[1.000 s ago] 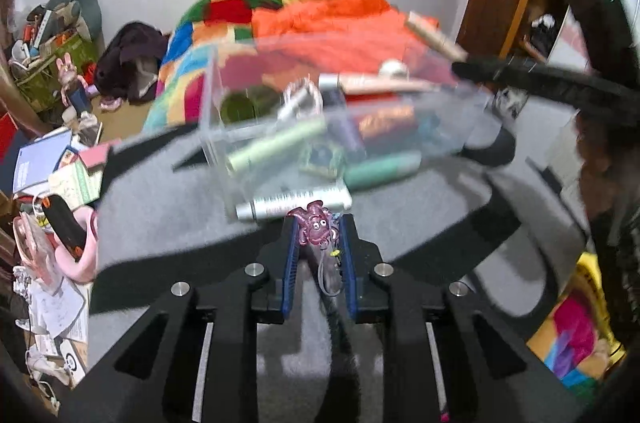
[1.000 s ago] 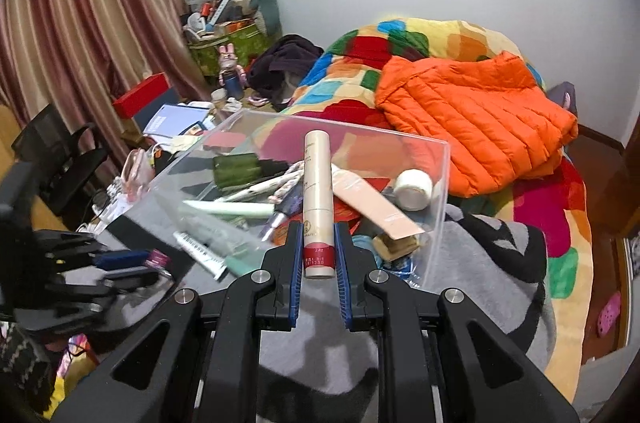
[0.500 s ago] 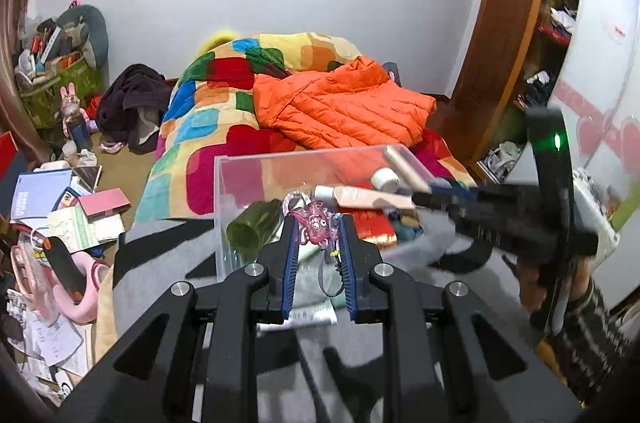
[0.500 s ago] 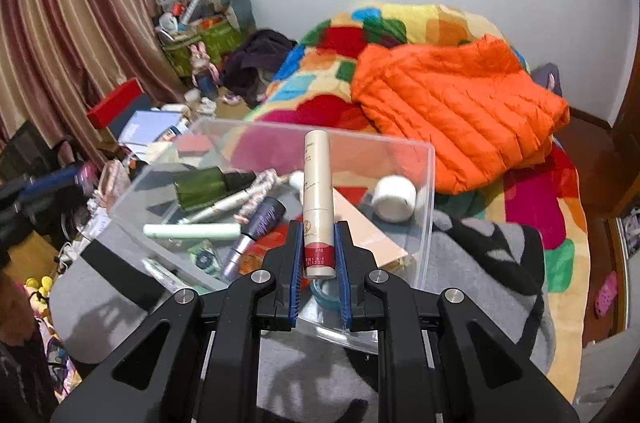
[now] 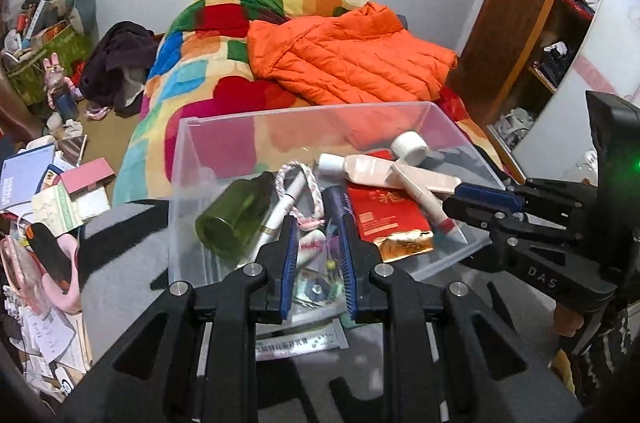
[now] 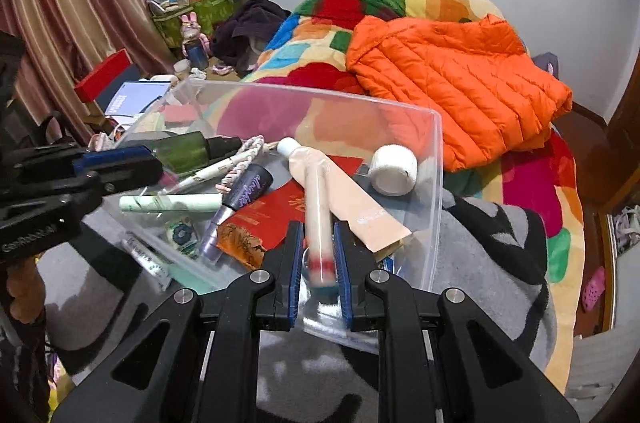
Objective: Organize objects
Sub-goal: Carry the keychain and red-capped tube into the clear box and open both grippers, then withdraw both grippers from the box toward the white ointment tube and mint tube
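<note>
A clear plastic bin (image 5: 448, 121) (image 6: 434, 159) sits on a grey and black blanket and holds several cosmetics: a green bottle (image 5: 236, 213), a red packet (image 5: 384, 213), a white jar (image 6: 394, 169). My left gripper (image 5: 318, 263) is open over the bin's near edge; the small pink charm (image 5: 316, 247) lies blurred between its fingers, loose. My right gripper (image 6: 318, 261) is open over the bin's other side. The cream tube with a red band (image 6: 318, 219) is blurred between its fingers, no longer clamped.
A bed with a colourful patchwork blanket (image 5: 224, 35) and an orange puffer jacket (image 6: 452, 79) lies behind the bin. Books, boxes and clutter (image 5: 52, 183) cover the floor at the left. A wooden wardrobe (image 5: 532, 3) stands at the right.
Both grippers have opened above the bin. The pink charm has slipped from the left fingers and the cream tube from the right fingers, both dropping toward the bin.
</note>
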